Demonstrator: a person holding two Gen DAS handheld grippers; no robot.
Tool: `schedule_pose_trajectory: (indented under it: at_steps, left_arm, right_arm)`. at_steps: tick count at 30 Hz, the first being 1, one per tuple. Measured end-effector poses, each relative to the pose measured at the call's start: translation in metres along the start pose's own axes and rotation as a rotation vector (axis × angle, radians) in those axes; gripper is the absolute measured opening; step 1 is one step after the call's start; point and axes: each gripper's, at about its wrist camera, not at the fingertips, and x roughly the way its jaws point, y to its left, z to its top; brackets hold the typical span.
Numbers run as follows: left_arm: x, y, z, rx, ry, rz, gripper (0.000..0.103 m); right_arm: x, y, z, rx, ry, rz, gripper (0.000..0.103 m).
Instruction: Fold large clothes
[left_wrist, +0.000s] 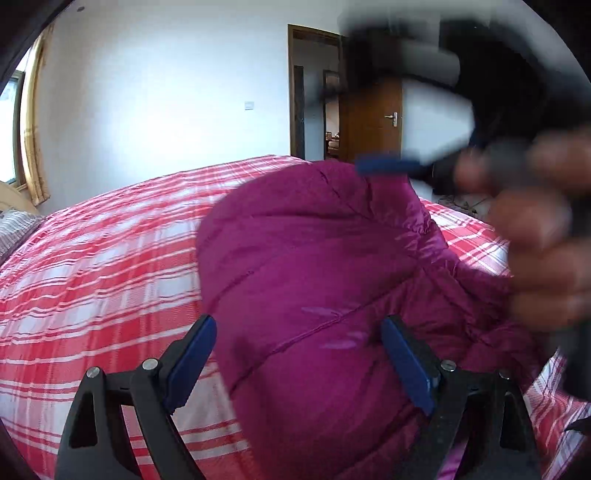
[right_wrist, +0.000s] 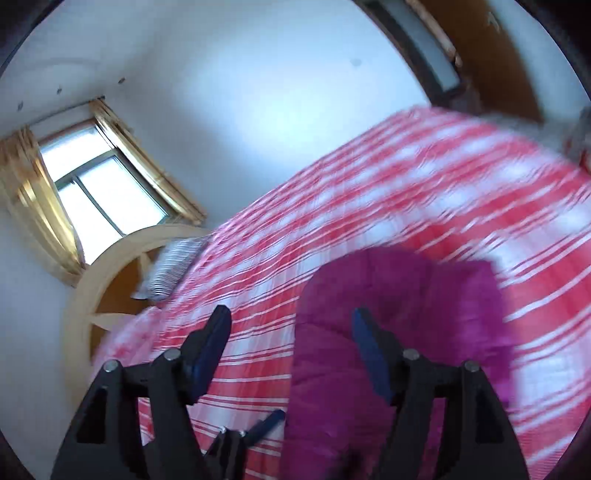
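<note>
We see the left gripper (left_wrist: 297, 334) with jaws wide apart above the magenta quilted jacket (left_wrist: 332, 266), which lies on the red plaid bedspread (left_wrist: 110, 258); a blurred hand (left_wrist: 543, 236) is at right.

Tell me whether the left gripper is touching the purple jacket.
Cannot tell. In the left wrist view the left gripper stands open over the purple jacket, but no plain gap or contact shows at its fingertips.

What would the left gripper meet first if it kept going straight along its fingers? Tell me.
Most likely the magenta padded jacket. It fills the view between the open fingers of the left gripper and lies folded on the red plaid bedspread. How far off it lies cannot be told.
</note>
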Motion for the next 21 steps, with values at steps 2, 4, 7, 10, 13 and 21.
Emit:
schedule_pose_trajectory:
  at_steps: [2,4,7,10,13,21]
  left_arm:
    - [-0.007,0.013,0.003,0.005,-0.009,0.041,0.091]
    - [-0.01,0.026,0.011,-0.017,-0.025,0.094,0.091]
    - [-0.001,0.038,0.038,-0.093,-0.039,0.138,0.091]
    - [0.016,0.034,0.061,-0.151,-0.034,0.15,0.091]
    - [0.047,0.022,0.075,-0.157,0.024,0.179,0.091]
    - [0.117,0.009,0.062,-0.098,0.225,0.261,0.092]
  right_arm:
    - [0.018,-0.021,-0.003,0.024,-0.018,-0.044,0.071]
    - [0.023,-0.044,-0.007,0.07,-0.027,-0.088,0.071]
    - [0.016,-0.069,-0.012,0.074,-0.044,-0.171,0.069]
    - [0.013,-0.076,-0.016,0.032,-0.046,-0.248,0.068]
    - [0.012,-0.077,-0.017,-0.001,-0.055,-0.295,0.068]
    - [0.023,-0.096,-0.027,0.003,-0.054,-0.345,0.067]
